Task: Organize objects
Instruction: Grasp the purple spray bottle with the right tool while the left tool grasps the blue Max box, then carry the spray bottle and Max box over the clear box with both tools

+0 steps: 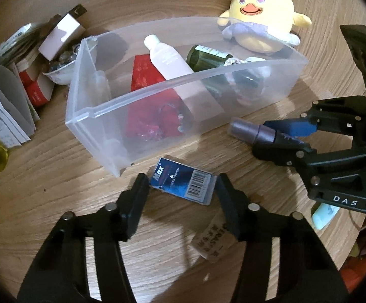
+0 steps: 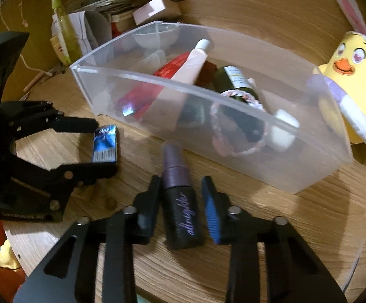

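Counting across both views gives two grippers, one clear bin (image 1: 87, 116), one plush chick (image 1: 261, 12), one blue card box (image 1: 183, 184) and one purple spray bottle (image 2: 180, 202), all on the wooden table (image 1: 56, 214).

The left gripper (image 1: 183, 189) brackets the blue card box, which lies flat just in front of the bin's near corner; the jaws sit at its two short ends, and contact cannot be confirmed. The right gripper (image 2: 181, 197) straddles the spray bottle, lying on the table beside the bin's long wall. One jaw touches the bottle, while a thin gap shows at the blue-padded jaw, so it is not yet gripped.

Inside the bin: one white bottle (image 1: 167, 60), one green bottle (image 1: 205, 56), one red packet (image 1: 145, 75), one braided ring (image 2: 238, 123) and one white cap (image 2: 284, 131). The frosted wall blurs their lower parts.

A stack of papers and small cartons (image 1: 18, 83) behind the bin is too jumbled to count. A pale tube (image 1: 324, 213) is mostly hidden behind the right gripper. A labelled tag (image 1: 213, 237) under the left gripper is unreadable.
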Motion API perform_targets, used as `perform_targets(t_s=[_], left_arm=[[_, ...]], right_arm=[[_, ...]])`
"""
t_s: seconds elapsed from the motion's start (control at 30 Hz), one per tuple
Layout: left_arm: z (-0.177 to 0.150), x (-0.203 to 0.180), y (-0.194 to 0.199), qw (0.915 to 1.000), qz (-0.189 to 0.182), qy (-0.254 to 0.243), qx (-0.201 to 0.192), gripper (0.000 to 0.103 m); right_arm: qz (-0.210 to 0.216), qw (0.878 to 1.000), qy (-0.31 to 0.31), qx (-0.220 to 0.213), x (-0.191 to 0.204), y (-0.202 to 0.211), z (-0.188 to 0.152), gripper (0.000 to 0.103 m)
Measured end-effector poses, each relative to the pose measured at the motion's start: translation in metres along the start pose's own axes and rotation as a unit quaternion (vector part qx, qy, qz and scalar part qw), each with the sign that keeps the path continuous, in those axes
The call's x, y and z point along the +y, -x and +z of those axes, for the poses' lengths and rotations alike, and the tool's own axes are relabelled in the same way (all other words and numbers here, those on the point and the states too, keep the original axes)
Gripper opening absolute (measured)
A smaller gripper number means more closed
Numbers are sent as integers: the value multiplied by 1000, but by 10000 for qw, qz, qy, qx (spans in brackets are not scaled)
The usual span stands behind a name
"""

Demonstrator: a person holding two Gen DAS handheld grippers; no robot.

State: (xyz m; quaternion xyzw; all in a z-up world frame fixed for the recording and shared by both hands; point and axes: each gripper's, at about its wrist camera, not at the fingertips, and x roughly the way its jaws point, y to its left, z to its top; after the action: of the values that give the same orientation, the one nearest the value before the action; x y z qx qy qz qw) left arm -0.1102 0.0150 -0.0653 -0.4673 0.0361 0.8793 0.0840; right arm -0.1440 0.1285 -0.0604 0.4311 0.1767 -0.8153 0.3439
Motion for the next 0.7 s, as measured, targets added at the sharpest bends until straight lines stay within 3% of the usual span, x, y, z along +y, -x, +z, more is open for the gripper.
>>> perform_targets(t_s=[0.27,0.7], left_arm=[[-1,3,6,9999,13,0,-129,50],[6,-5,50,9971,-194,184,-718,50]], right_arm=[[-103,9998,8,-192,1,11,-8,23],[-82,9982,-129,-582,0,48,-17,23]])
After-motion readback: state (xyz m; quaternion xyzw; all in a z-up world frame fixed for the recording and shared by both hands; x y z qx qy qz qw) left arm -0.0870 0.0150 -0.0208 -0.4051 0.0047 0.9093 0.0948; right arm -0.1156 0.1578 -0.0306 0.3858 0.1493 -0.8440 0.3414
